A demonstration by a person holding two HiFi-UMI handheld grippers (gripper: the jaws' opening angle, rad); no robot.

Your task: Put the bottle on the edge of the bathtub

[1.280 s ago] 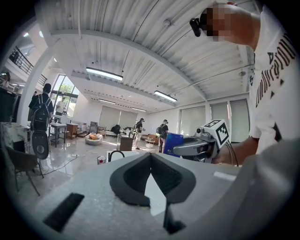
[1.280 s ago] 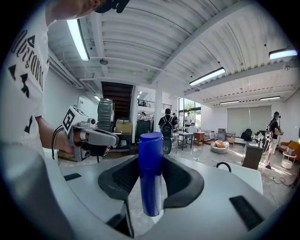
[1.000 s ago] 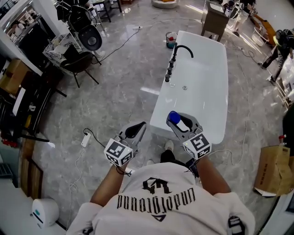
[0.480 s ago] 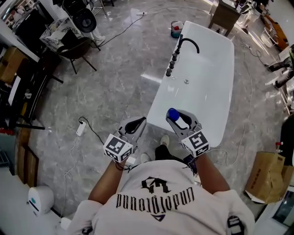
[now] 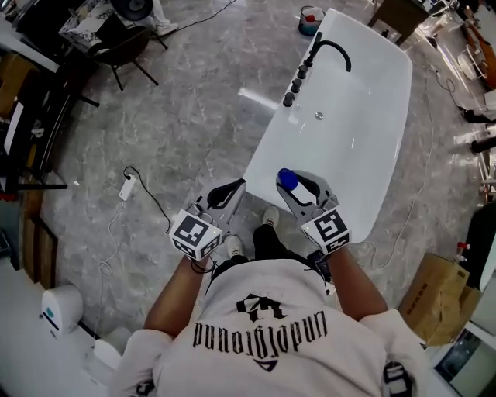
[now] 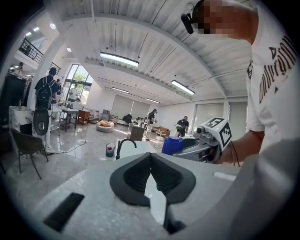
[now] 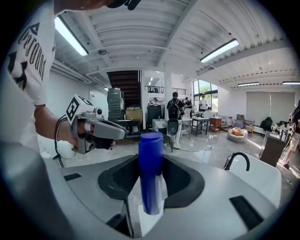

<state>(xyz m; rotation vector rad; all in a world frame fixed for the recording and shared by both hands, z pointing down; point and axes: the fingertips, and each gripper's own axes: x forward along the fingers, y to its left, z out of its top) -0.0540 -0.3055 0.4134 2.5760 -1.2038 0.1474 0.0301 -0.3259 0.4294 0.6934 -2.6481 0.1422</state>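
My right gripper [image 5: 297, 186] is shut on a blue bottle [image 5: 287, 179], which stands upright between the pads [image 7: 151, 173]. In the head view it hangs over the near end of the white bathtub [image 5: 364, 132]. The tub's rim [image 7: 262, 176] shows to the right in the right gripper view, with the black faucet [image 5: 335, 51] on its left side. My left gripper [image 5: 227, 195] is shut with nothing in it and hangs over the floor just left of the tub. In the left gripper view, the tub [image 6: 137, 147] and the faucet [image 6: 124, 144] lie ahead.
A power strip [image 5: 126, 188] with its cable lies on the grey marble floor to the left. A small bucket [image 5: 310, 15] stands beyond the tub's far end. A cardboard box [image 5: 434, 298] sits at the right, dark chairs [image 5: 124, 46] at the upper left. People stand far back.
The tub has drawn nearer in the head view as the person stepped toward it. Both grippers have come forward and lower, the right one still holding the bottle over the tub's near end.
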